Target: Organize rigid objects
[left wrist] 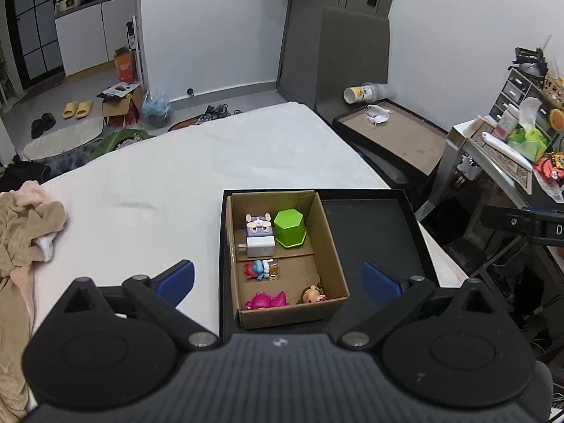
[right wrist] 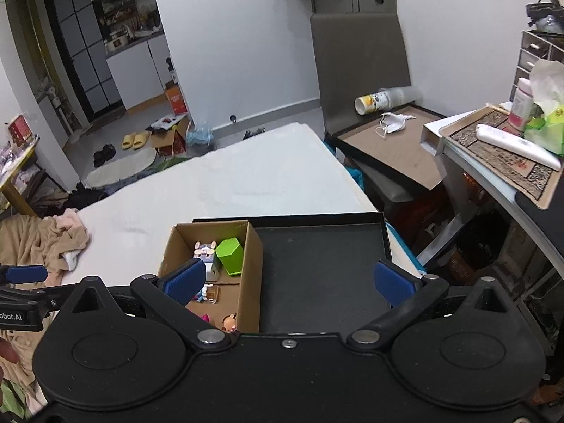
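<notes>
Cardboard box [left wrist: 319,225] sitting in black tray [left wrist: 373,225] on white bed, toys in compartments: green hexagon [left wrist: 289,228] beside cube figure [left wrist: 260,232]. Left gripper [left wrist: 278,280] and right gripper [right wrist: 287,280] both spread wide, gripping nothing.

White walls [left wrist: 211,35], grey floor [left wrist: 88,88], cluttered desk [right wrist: 493,148]

Cardboard box [left wrist: 328,243] in tray's [left wrist: 370,225] left half, toys inside box

Right gripper [right wrist: 289,282] gapes empty above black tray [right wrist: 317,271] beside cardboard box [right wrist: 252,275] of toys
</notes>
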`<state>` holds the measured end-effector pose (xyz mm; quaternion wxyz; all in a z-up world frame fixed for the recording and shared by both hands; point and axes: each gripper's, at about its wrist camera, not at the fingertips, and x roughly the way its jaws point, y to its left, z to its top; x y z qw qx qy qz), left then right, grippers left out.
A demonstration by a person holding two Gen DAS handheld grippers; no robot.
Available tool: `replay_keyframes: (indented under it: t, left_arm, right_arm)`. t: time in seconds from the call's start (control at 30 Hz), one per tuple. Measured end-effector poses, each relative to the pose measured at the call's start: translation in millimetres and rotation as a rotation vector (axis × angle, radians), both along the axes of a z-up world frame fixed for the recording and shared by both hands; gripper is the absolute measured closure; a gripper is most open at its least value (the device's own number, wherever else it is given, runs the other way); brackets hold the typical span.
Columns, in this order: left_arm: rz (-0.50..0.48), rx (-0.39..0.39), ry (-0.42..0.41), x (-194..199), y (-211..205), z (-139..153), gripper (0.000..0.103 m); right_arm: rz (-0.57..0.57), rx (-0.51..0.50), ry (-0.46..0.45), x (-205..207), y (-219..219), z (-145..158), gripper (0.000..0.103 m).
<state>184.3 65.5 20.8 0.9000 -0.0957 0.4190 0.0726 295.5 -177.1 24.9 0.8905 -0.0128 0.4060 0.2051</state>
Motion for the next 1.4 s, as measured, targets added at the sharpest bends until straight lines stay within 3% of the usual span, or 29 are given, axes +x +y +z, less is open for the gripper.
replay_keyframes:
  t: [0.73, 1.3, 1.4]
  left_arm:
    - [-0.024, -0.004, -0.114, -54, -9, 43, 0.002]
    - [-0.031, -0.020, -0.118, -84, -15, 46, 0.002]
    - [-0.042, -0.024, -0.149, -90, -20, 53, 0.002]
  right_arm:
    - [-0.024, 0.064, -0.055, -56, -31, 34, 0.000]
    - [0.002, 0.023, -0.066, -89, -25, 37, 0.000]
    - [0.011, 0.029, -0.064, -93, -27, 38, 0.000]
